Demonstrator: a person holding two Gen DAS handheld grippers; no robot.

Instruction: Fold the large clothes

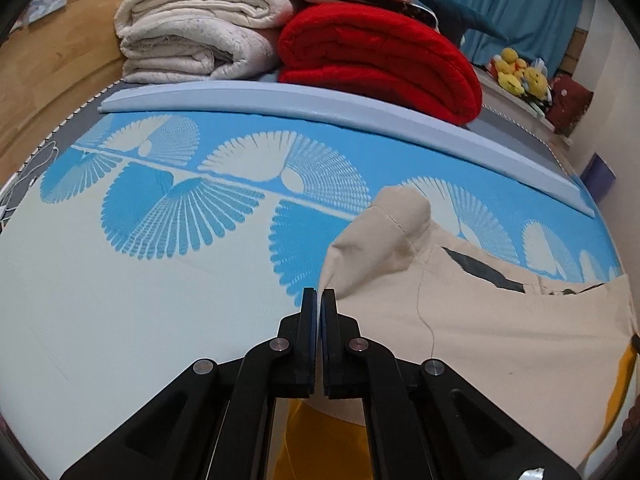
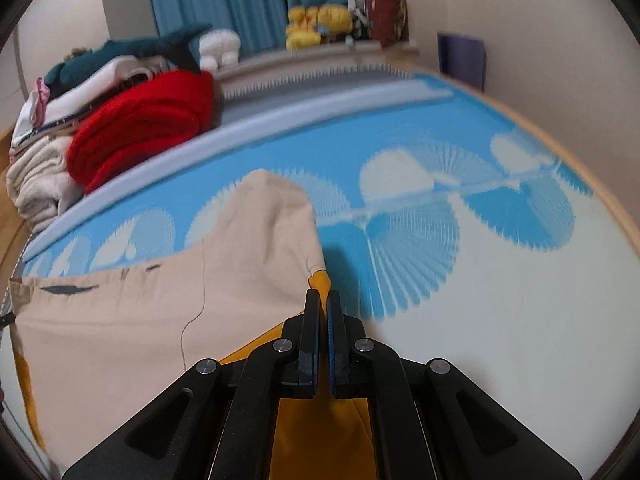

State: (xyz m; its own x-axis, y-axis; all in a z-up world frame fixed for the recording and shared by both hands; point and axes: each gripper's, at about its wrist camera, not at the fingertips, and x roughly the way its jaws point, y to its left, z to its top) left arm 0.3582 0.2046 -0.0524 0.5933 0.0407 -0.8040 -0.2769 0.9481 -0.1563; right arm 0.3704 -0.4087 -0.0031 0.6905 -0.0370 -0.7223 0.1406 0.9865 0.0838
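Both claws, left (image 1: 319, 300) and right (image 2: 323, 302), were pinched on the garment (image 1: 460, 320), which lay toward the bed's (image 1: 120, 300) near edge, lifting its two corners to start a fold, which next probably called for carrying them across together.

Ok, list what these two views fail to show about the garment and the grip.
- Left wrist view: beige garment cut off at the right and bottom edges; black fingers hide the pinched fabric.
- Right wrist view: blurred; garment cut off on the left; frame hides the mustard fabric below.
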